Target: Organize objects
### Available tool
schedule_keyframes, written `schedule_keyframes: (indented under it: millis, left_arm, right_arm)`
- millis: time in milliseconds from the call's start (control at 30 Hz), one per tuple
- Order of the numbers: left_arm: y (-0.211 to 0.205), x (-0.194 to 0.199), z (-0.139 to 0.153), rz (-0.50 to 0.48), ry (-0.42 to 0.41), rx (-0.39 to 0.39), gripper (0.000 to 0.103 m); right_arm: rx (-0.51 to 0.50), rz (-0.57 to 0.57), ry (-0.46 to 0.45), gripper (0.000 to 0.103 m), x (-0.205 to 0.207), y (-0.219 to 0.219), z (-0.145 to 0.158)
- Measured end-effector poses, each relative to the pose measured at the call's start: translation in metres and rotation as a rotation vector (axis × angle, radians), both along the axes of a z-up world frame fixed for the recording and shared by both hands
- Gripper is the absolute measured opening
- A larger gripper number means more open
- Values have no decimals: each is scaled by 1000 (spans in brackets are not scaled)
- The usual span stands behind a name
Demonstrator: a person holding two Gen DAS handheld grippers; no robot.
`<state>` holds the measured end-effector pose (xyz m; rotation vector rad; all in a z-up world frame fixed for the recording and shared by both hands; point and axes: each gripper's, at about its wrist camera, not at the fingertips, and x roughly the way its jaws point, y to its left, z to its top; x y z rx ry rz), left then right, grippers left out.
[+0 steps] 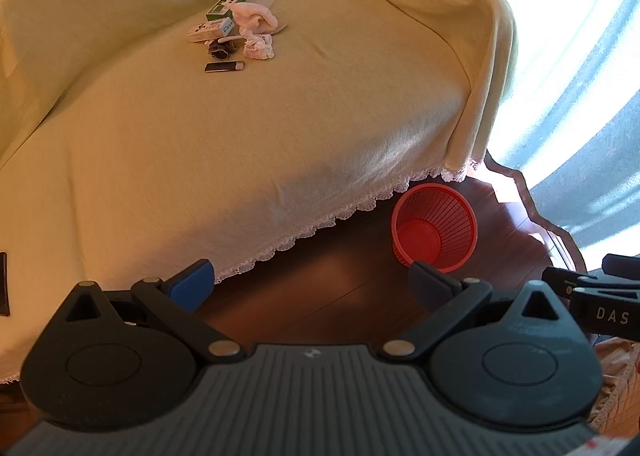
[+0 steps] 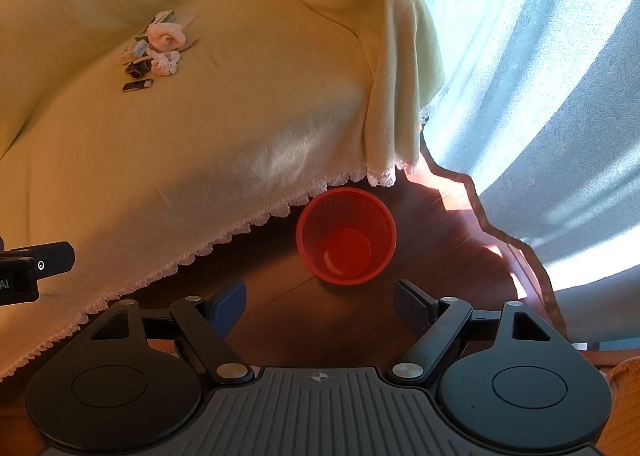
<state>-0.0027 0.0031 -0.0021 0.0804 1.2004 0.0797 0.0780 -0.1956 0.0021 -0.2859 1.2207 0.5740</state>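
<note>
Both grippers wide open, nothing held: left gripper (image 1: 310, 284) and right gripper (image 2: 320, 304) at frame bottom. Red basket (image 2: 346, 236) mid-frame on floor; clutter pile (image 1: 236, 31) upper left on sofa cover (image 1: 280, 127).

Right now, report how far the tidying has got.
Done: nothing visible; the red basket on the floor looks empty. In hand: nothing; the left claw and right claw are open. Left: the pile of small items on the sofa cover.
</note>
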Motion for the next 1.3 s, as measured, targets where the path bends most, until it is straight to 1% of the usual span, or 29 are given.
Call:
schedule_keyframes:
  millis: [1300]
  left_arm:
    - [0,-5,1,12,-7,-18,102]
  right_arm:
    - [0,17,1,79,-2,2,1]
